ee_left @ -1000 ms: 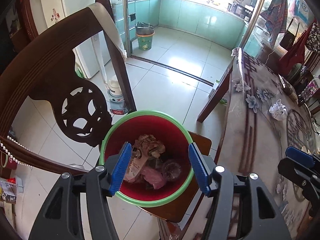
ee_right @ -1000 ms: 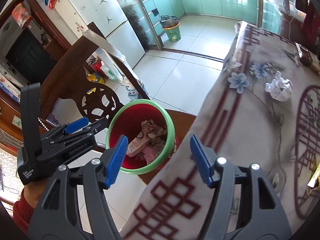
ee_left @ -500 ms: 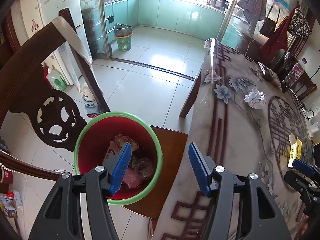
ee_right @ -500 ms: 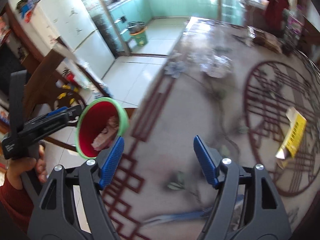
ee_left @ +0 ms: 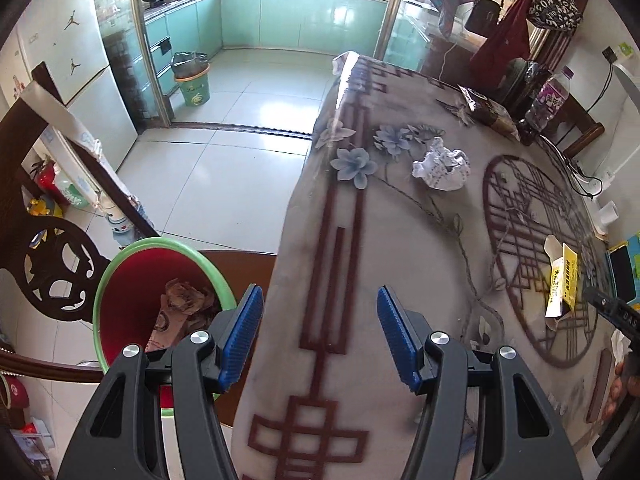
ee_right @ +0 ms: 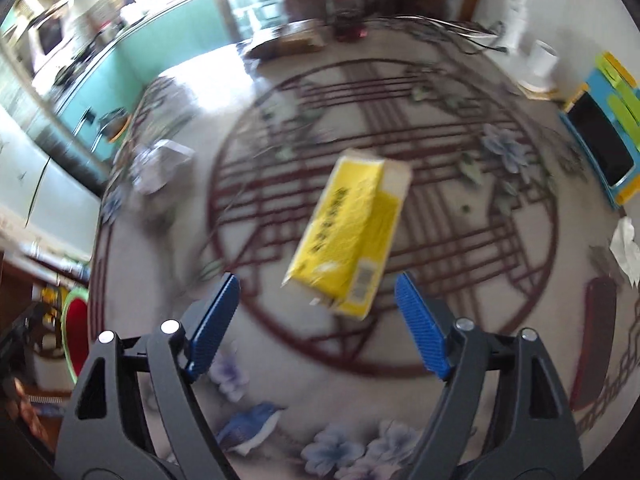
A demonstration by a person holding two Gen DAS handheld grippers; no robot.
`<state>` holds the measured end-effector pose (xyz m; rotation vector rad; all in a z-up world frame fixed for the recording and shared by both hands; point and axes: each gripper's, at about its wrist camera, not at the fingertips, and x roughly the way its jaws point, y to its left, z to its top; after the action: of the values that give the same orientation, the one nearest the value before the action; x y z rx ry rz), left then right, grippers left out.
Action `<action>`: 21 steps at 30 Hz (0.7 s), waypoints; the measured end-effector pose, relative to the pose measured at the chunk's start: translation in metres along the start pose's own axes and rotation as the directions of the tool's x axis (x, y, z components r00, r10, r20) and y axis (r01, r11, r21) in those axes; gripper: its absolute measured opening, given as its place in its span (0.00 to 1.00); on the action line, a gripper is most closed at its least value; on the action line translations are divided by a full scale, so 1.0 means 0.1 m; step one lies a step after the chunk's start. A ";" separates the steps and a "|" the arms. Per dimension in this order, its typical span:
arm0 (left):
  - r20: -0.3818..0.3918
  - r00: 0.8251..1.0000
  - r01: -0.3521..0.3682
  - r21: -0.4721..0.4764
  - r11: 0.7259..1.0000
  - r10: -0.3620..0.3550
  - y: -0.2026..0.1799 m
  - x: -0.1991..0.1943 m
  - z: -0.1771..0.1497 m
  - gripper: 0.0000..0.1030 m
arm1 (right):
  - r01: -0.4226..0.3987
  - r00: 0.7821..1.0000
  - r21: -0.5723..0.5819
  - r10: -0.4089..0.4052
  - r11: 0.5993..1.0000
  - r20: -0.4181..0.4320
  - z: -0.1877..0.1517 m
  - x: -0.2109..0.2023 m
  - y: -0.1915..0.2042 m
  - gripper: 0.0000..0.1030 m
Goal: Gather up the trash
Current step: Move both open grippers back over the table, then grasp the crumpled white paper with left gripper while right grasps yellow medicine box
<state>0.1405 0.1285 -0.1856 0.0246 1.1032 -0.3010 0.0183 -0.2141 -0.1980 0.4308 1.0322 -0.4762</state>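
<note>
A red bin with a green rim [ee_left: 160, 292] stands on a wooden chair seat left of the table and holds paper trash. It shows small in the right wrist view [ee_right: 76, 320]. A crumpled white paper [ee_left: 442, 166] lies on the patterned tablecloth; it shows blurred in the right wrist view [ee_right: 160, 168]. A yellow carton [ee_right: 352, 232] lies on the round pattern, just ahead of my open, empty right gripper [ee_right: 316, 320]; it also shows in the left wrist view [ee_left: 562, 284]. My left gripper [ee_left: 320, 336] is open and empty over the table's left edge.
A carved wooden chair back [ee_left: 52, 264] stands left of the bin. A bottle [ee_left: 550, 96], a dark bag [ee_left: 486, 110], a phone on a blue box [ee_right: 600, 148], a white cup [ee_right: 542, 62] and a tissue [ee_right: 624, 248] sit along the table's far and right sides.
Both grippers have swung right from the bin toward the table. The right gripper now faces the yellow carton up close; the left gripper has left the bin and sits over the table edge.
</note>
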 end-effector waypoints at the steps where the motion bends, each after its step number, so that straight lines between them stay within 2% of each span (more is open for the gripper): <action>1: -0.002 1.000 0.008 0.008 1.000 -0.008 -0.08 0.02 0.02 0.55 | 0.011 1.000 0.019 -0.012 1.000 0.008 0.06 0.05 -0.06 0.76; 4: -0.007 1.000 0.026 0.024 0.999 -0.026 -0.29 0.08 0.09 0.55 | 0.028 1.000 0.031 -0.028 0.999 0.005 0.18 0.23 -0.13 0.76; 10: -0.013 0.999 0.047 0.056 0.997 -0.047 -0.67 0.24 0.28 0.56 | 0.051 0.996 -0.032 -0.053 0.998 -0.068 0.24 0.62 -0.11 0.75; 12: -0.017 0.999 0.051 0.064 0.997 -0.050 -0.78 0.33 0.38 0.56 | 0.042 0.995 -0.057 -0.047 0.997 -0.087 0.23 0.69 -0.12 0.62; 13: -0.021 0.999 0.051 0.067 0.996 -0.050 -0.83 0.39 0.43 0.57 | 0.022 0.994 -0.062 -0.028 0.998 -0.103 0.23 0.72 -0.13 0.49; 14: -0.024 0.998 0.052 0.070 0.996 -0.051 -0.87 0.44 0.47 0.57 | 0.004 0.993 -0.065 -0.012 0.998 -0.120 0.23 0.75 -0.14 0.42; 17: -0.041 0.998 0.060 0.091 0.994 -0.057 -1.05 0.63 0.65 0.61 | -0.026 0.992 -0.074 0.016 0.997 -0.129 0.25 0.73 -0.16 0.38; 21: -0.053 0.997 0.060 0.127 0.990 -0.054 -1.30 0.91 0.88 0.61 | -0.053 0.995 -0.062 0.047 0.997 -0.087 0.35 0.59 -0.23 0.38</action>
<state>0.2228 -0.0314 -0.2085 0.1158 1.1331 -0.4246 0.0553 -0.2617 -0.2370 0.4219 1.1137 -0.3814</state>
